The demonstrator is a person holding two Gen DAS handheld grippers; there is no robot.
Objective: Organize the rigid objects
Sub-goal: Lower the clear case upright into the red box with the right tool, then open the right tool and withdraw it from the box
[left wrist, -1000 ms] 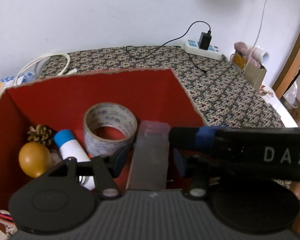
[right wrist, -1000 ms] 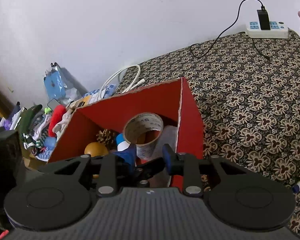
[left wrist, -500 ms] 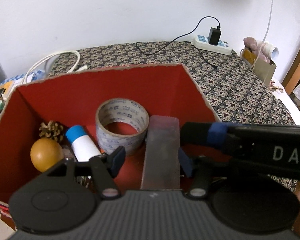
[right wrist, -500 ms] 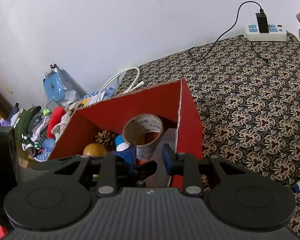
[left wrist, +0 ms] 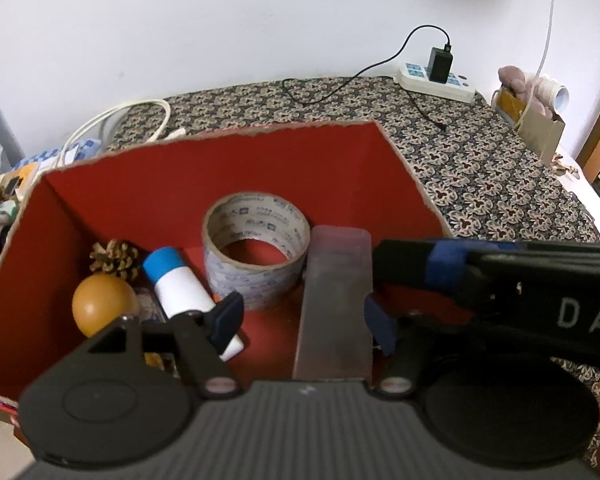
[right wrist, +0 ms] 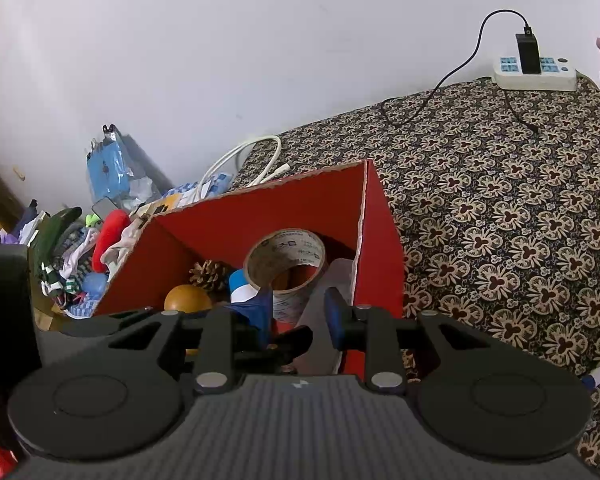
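A white wall is standing behind a table under a dark, flower-patterned cloth. At the far edge a power strip is lying with a black charger plugged into it, and a white cable is looping near the far left corner. A small paper bag is sitting at the right end. Off the table's left side a heap of clothes and packets is piling up.

I am holding both claws over the open red box. Inside it a tape roll is lying flat near the middle. To its left a white tube with a blue cap is lying tilted, with a pine cone and an orange-brown ball beside it towards the left wall. A long, clear flat case is resting just right of the roll, touching it or nearly so.

My left claw is spreading wider, the case lying between its jaws; the left pad is standing well off it, the right pad just beside it. My right claw is reaching across the box's right wall, crowding that side of the case. Its jaws are standing a little apart, and I am making out nothing pinched between them.
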